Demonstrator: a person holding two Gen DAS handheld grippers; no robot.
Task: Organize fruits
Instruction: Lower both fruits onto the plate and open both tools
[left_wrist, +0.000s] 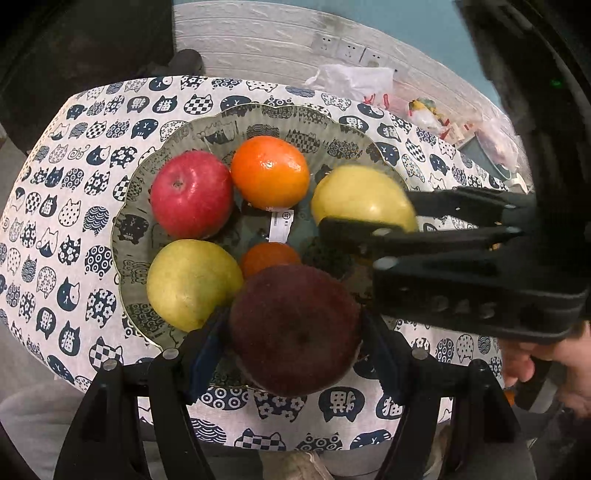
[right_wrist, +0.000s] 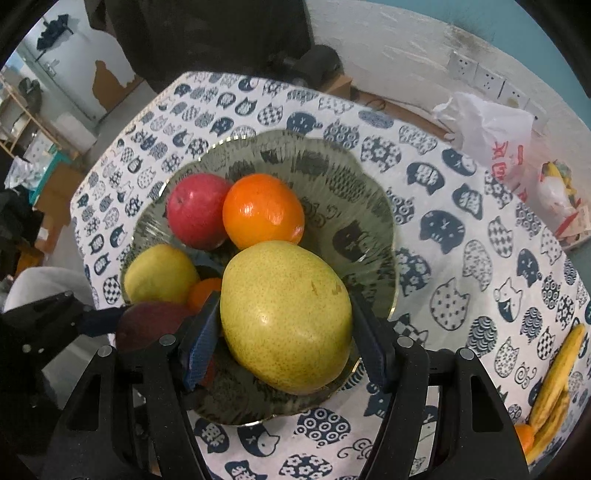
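Note:
A glass plate (left_wrist: 236, 118) (right_wrist: 332, 155) on the cat-print tablecloth holds a red apple (left_wrist: 192, 194) (right_wrist: 197, 216), a large orange (left_wrist: 269, 171) (right_wrist: 262, 210), a yellow-green pear (left_wrist: 192, 282) (right_wrist: 160, 275) and a small orange (left_wrist: 271, 258) (right_wrist: 205, 291). My left gripper (left_wrist: 295, 332) is shut on a dark red apple (left_wrist: 295, 354) (right_wrist: 151, 325) over the plate's near rim. My right gripper (right_wrist: 286, 306) is shut on a big yellow pear (right_wrist: 286, 332) (left_wrist: 362, 197) over the plate's right side. Its black fingers (left_wrist: 354, 230) reach in from the right.
Bananas (right_wrist: 557, 373) and another orange (right_wrist: 524, 435) lie on the cloth at the right edge. White plastic bags (right_wrist: 487, 129) (left_wrist: 351, 79) sit at the table's far right, by the wall. A hand (left_wrist: 546, 365) grips the right tool. The table's rounded edge runs close below the plate.

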